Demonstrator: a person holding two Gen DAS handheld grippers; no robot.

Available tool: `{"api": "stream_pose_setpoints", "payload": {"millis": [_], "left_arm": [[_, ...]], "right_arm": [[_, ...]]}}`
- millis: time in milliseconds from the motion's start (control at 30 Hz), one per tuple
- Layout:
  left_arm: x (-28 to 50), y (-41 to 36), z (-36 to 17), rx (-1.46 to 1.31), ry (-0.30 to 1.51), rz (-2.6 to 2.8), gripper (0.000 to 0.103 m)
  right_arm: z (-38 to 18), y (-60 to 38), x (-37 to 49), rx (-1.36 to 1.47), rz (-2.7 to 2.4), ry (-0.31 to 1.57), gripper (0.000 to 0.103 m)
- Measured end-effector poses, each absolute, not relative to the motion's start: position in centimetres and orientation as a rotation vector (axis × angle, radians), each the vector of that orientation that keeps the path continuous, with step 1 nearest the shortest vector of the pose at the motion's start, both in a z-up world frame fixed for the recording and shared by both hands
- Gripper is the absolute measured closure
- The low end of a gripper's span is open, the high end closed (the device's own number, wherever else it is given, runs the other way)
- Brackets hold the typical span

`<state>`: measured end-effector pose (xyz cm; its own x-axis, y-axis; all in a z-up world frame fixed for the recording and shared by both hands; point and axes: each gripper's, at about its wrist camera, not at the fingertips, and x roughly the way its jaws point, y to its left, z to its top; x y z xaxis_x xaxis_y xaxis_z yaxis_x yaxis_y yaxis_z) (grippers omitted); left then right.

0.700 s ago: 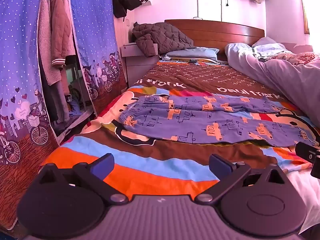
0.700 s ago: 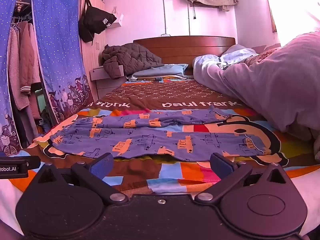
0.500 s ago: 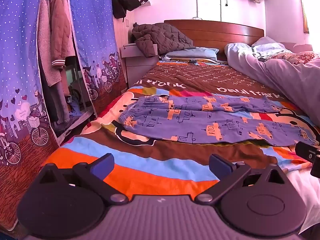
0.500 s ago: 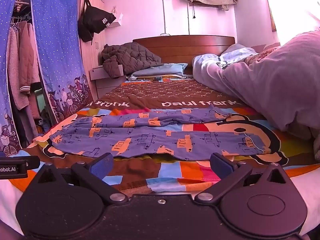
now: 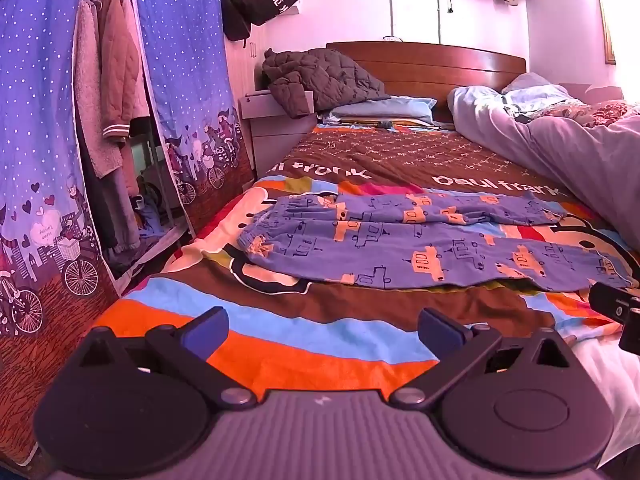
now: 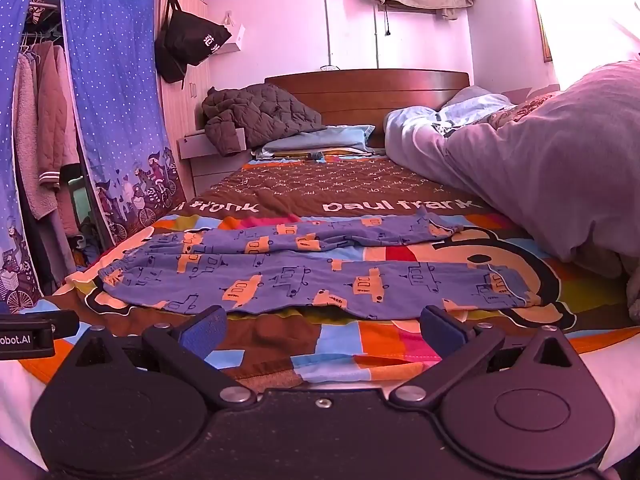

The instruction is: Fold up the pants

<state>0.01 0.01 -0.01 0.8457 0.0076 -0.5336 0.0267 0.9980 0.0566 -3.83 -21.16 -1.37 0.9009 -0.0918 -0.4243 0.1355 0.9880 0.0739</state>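
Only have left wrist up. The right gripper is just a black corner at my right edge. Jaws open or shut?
Observer: Open. The right gripper has its jaws wide apart with nothing between them, just short of the pants.
Operator: The near leg's cuff sits at my frame edge. Where does it end?
Observer: The near leg's cuff lies on the bedspread, apart from the lilac duvet.
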Motion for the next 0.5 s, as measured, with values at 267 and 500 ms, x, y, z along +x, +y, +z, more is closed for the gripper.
{"api": "stream_pose_setpoints", "payload": {"millis": [267, 500], "left_arm": [[0.01, 0.0, -0.02, 0.065, 0.562, -0.009, 0.0], [-0.01, -0.02, -0.02, 0.067, 0.56, -0.009, 0.0]], "right_arm": [[-1.4, -21.16, -3.76, 0.103, -0.119, 0.435, 0.001], [-1.43, -21.17, -3.73, 0.103, -0.119, 0.436, 0.001]]}}
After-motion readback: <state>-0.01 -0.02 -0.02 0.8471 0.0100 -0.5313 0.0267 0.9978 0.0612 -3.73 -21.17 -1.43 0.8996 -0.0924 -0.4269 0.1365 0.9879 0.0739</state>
